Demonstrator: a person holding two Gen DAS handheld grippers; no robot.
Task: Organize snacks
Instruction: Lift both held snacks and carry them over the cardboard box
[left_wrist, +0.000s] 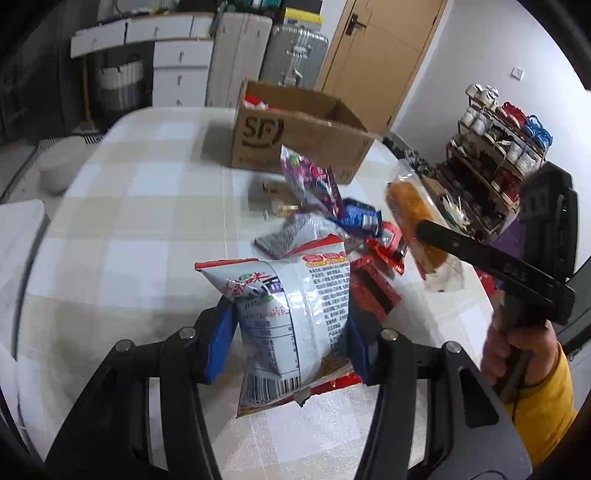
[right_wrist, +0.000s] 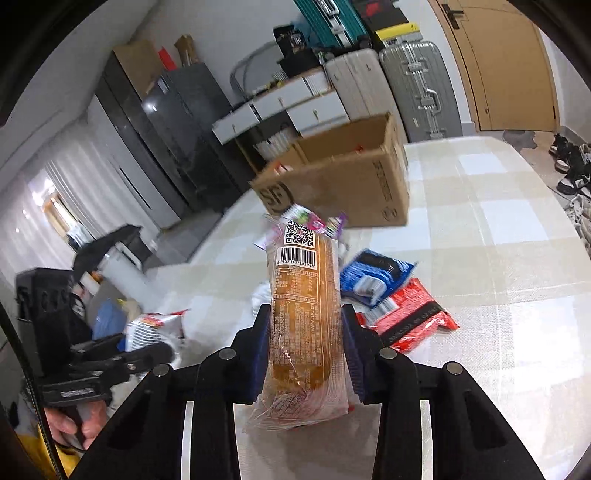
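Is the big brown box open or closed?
Open. The cardboard box has its top flaps up, and red packets show inside.

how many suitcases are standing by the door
2 in the left wrist view: a white suitcase beside the drawers and a silver suitcase next to the door. The right wrist view also shows a teal suitcase stacked above them; more may be hidden.

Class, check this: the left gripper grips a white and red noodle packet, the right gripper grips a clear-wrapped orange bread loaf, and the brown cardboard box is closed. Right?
Not quite: the brown cardboard box is open, as the left wrist view shows. The left gripper does grip the white and red noodle packet; the right gripper, the clear-wrapped orange bread loaf.
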